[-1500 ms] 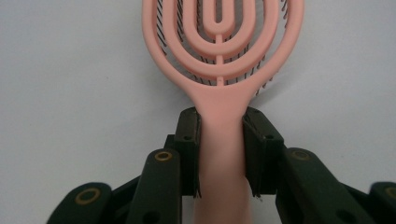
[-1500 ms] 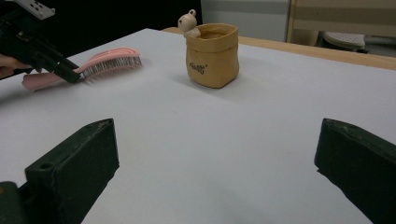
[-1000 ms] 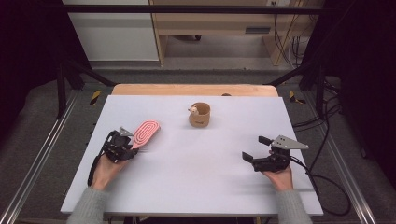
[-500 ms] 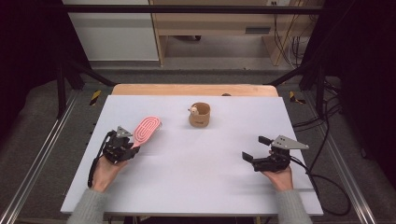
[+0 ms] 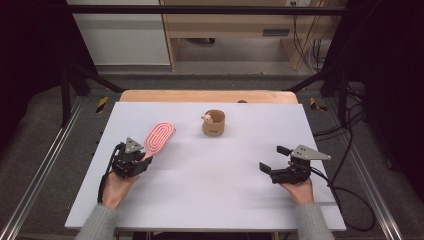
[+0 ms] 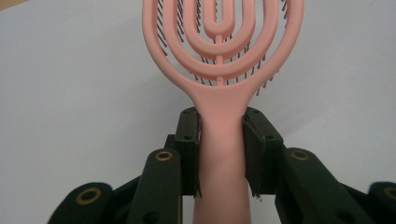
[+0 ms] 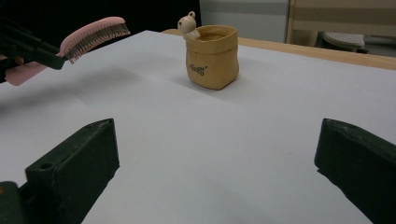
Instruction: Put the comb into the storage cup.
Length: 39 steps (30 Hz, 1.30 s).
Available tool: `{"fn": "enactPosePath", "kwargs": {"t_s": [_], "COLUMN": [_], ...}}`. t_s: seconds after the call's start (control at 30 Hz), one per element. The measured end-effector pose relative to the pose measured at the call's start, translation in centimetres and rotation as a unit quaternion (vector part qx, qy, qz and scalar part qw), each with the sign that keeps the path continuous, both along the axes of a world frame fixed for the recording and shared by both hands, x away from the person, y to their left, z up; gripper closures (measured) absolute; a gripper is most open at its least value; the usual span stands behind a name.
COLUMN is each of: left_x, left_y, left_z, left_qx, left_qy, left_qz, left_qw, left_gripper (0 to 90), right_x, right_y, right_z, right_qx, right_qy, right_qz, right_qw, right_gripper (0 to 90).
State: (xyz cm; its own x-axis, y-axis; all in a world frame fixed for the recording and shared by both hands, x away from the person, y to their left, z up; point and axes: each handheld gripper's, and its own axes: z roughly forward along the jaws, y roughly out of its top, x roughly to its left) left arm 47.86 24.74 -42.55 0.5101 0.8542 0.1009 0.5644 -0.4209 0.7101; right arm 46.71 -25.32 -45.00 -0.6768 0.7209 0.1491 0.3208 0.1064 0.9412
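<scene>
The left gripper point(image 5: 142, 159), clamped on the pink hairbrush point(image 5: 159, 138) handle, has lifted it off the table point(image 5: 200, 200) and nudged it toward the tan pot point(image 5: 215, 123), likely its destination. The right gripper point(image 5: 272, 159) rests spread, empty.

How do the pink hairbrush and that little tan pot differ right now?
The pink hairbrush is held off the table, its handle clamped by the left gripper; the tan pot stands upright on the table, untouched. The hairbrush is long, flat and slotted with bristles underneath; the pot is squat and sack-shaped, with a small bear figure at its rim. The right gripper is open and holds neither.
</scene>
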Motion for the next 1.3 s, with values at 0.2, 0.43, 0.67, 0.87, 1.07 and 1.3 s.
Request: {"fn": "enactPosePath", "kwargs": {"t_s": [0.2,0.43,0.67,0.87,1.07,1.3], "left_x": [-0.5,-0.8,-1.2,-1.5,-1.8,-2.2], "left_y": [-0.4,-0.7,-1.2,-1.6,-2.1,-2.7], "left_z": [0.0,0.0,0.1,0.4,0.7,0.8], "left_qx": [-0.001,-0.008,-0.016,-0.022,-0.025,-0.022], "left_qy": [-0.010,-0.015,-0.026,-0.040,-0.050,-0.056], "left_qz": [-0.002,-0.002,-0.003,-0.004,-0.009,-0.014], "left_qw": [0.9999,0.9999,0.9995,0.9989,0.9984,0.9981], "left_gripper": [69.2,69.2,69.2,69.2,69.3,69.3], "right_x": [0.0,0.0,0.1,0.1,0.0,0.0], "right_y": [0.1,0.1,0.2,0.5,0.7,0.8], "right_z": [0.0,0.0,0.0,-0.1,0.1,0.3], "right_qx": [0.000,0.000,0.000,0.002,0.002,0.005], "right_qy": [0.001,0.002,0.005,0.006,0.006,0.005], "right_qz": [0.000,0.001,0.003,0.008,0.010,0.009], "right_qw": [1.0000,1.0000,1.0000,1.0000,0.9999,0.9999], "right_gripper": [0.4,0.4,0.5,0.5,0.4,0.5]}}
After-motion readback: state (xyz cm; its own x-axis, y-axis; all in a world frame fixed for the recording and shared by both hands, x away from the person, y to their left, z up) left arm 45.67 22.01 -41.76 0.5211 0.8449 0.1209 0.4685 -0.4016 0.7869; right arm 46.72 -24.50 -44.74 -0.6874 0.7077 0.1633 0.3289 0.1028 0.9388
